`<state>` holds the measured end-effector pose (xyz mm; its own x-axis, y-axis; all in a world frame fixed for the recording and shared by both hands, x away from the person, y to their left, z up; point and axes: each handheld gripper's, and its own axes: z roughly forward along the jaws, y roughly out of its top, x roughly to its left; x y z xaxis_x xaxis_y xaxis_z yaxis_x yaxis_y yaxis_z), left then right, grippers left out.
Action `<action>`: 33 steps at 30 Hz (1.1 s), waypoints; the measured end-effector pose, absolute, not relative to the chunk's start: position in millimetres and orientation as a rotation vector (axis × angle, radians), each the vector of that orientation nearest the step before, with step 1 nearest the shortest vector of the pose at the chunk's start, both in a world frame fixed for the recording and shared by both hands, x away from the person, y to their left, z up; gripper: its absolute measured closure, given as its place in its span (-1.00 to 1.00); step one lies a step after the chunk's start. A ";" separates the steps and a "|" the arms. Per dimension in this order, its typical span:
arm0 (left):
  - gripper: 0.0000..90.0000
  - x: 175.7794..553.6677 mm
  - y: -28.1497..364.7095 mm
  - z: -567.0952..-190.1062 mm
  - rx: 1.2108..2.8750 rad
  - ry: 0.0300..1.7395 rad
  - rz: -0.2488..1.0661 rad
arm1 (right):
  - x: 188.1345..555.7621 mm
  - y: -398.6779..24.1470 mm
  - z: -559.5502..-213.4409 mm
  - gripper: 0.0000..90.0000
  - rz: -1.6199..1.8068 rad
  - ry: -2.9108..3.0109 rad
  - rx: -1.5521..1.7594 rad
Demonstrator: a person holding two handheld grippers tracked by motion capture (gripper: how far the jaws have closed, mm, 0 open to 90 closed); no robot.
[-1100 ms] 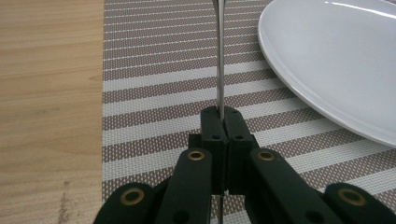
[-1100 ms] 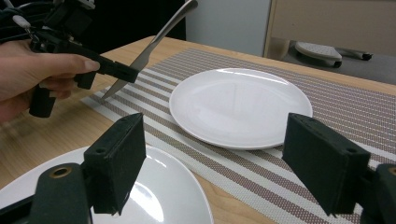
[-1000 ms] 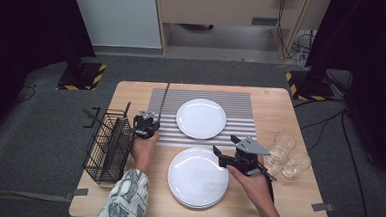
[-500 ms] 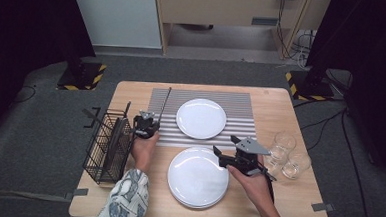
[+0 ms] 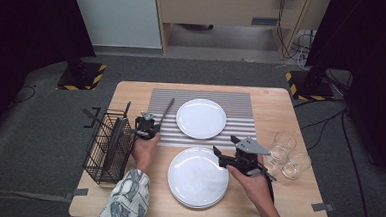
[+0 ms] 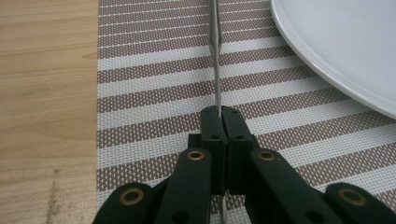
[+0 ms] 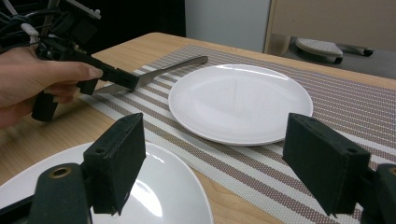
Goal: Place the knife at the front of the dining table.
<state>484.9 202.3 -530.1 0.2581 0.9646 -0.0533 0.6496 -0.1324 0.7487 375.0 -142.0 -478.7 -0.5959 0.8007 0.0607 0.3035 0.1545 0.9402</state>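
We have the knife (image 6: 216,56) pinched edge-up between the jaws of the left gripper (image 6: 219,114), which are closed tight on its handle end, so the blade runs straight ahead of them over the striped mat (image 6: 154,79), with the far plate (image 6: 336,42) just off to one side of the blade. From the right gripper view the knife (image 7: 159,72) looks to hang a little above the mat rather than lie on it, its tip near the plate's rim. So we judge the step in hand to be laying the knife beside that plate. The right gripper (image 7: 229,163) waits with its jaws spread wide and nothing between them, over the edge of the near plate (image 7: 154,196). Next we need to lower the left gripper until the knife rests flat on the mat, parallel to the plate's rim and clear of it, then ease the jaws apart and draw back along the handle, so the blade does not twist or roll.
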 end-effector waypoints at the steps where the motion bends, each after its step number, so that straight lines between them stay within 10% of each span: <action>1: 0.97 485.0 202.2 -530.2 1.862 1.467 0.602 | 375.0 -142.3 -478.7 -0.53 1.441 1.982 1.047; 33: 0.97 484.9 201.8 -529.2 1.791 1.528 0.697 | 374.8 -145.4 -479.0 -0.53 1.447 1.973 1.058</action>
<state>484.9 201.8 -529.2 0.1703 0.9850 -0.0273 0.6253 -0.0866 0.7756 374.8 -145.4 -479.0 -0.5914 0.8036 0.0676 0.3061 0.1461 0.9407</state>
